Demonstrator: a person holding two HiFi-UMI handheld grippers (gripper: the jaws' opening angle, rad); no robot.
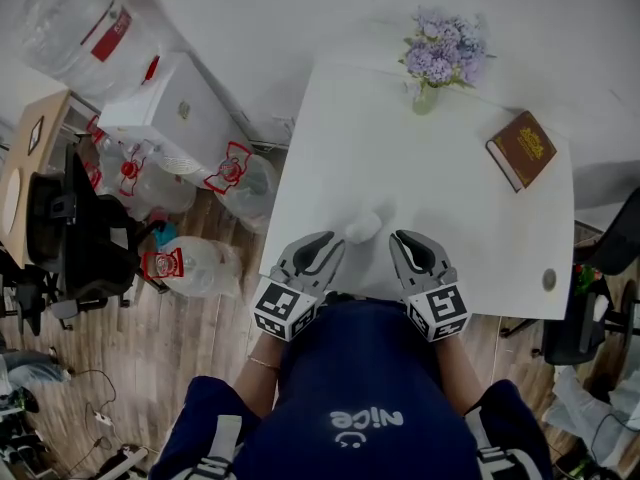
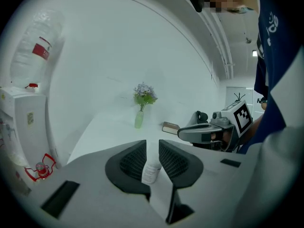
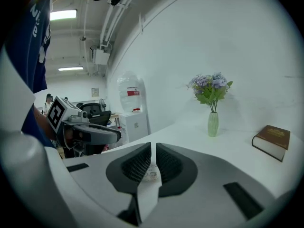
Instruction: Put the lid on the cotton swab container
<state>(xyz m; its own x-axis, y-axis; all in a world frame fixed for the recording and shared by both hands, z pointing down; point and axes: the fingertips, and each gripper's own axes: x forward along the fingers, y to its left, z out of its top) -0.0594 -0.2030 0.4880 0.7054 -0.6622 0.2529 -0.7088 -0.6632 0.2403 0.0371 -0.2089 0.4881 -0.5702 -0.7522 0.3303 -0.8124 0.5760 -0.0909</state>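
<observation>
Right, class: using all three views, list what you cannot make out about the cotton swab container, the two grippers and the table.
- Head view: the cotton swab container is a pale blur against the white table, so open or capped is unclear.
- Left gripper view: the left gripper flanks the container, and the pads hide any contact.
- Right gripper view: the right gripper covers most of a white thing.
- Head view: the small round thing is too small to identify.

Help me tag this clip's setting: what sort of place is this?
Probably an office or lab room: a white table, black office chairs on a wood floor, and a water dispenser with spare water jugs beside it.
</observation>
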